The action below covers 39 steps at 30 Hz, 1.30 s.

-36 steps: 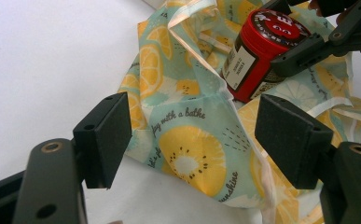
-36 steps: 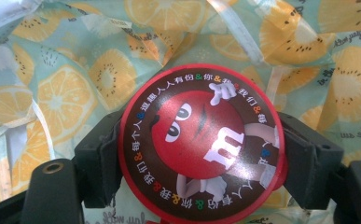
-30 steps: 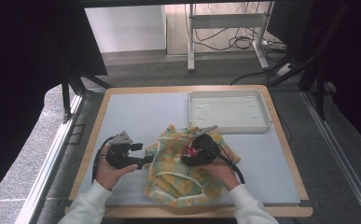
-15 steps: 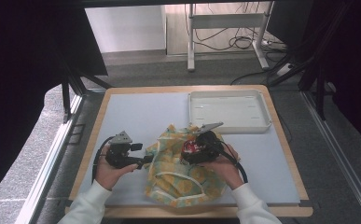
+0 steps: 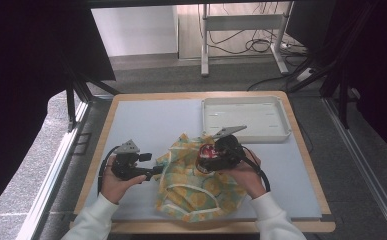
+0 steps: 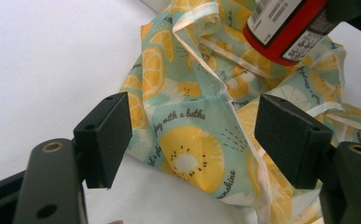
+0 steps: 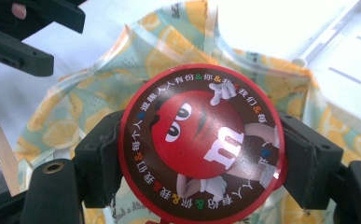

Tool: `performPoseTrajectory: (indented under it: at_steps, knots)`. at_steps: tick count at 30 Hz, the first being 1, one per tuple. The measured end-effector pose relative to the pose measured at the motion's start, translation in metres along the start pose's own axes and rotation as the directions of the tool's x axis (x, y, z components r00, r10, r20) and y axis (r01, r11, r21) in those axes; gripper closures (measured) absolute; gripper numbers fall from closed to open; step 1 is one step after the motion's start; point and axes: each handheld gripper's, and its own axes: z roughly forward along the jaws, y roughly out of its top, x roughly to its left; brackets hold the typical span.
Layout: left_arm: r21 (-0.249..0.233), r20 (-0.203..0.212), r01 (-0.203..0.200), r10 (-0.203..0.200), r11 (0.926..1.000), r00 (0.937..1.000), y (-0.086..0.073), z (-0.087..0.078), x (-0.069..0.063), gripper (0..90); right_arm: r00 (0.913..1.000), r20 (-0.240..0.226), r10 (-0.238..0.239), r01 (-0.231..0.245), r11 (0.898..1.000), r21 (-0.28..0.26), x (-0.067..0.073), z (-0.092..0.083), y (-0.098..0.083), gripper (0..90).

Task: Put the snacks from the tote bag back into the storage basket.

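A cloth bag (image 5: 196,187) printed with lemon slices lies crumpled on the near middle of the table. My right gripper (image 5: 208,156) hovers over its far part, shut on a red candy tube (image 5: 207,151). In the right gripper view the tube's round red lid (image 7: 201,140) faces the camera between the two pads of the right gripper (image 7: 206,156). My left gripper (image 5: 156,171) rests at the bag's left edge. Its jaws stand open in the left gripper view (image 6: 192,126), with the bag (image 6: 187,154) lying just beyond them and the tube (image 6: 285,28) above.
A white shallow tray (image 5: 246,115) sits at the far right of the blue-grey table top (image 5: 146,125), just beyond the bag. The table's wooden rim runs all round. Dark frame legs and cables stand on the floor behind.
My right gripper has risen a little over the bag with the red tube in it. The left gripper has stayed where it was.
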Motion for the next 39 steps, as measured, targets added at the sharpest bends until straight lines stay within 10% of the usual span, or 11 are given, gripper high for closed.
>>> performPoseTrajectory:
  at_steps: [39]
  knots:
    - [-0.003, -0.006, 0.007, -0.007, 1.0000, 1.0000, 0.000, -0.001, 0.000, 27.8, 0.9999, 0.010, 0.004, -0.003, 0.997, -0.081, -0.025, -0.044, 0.049, 24.6]
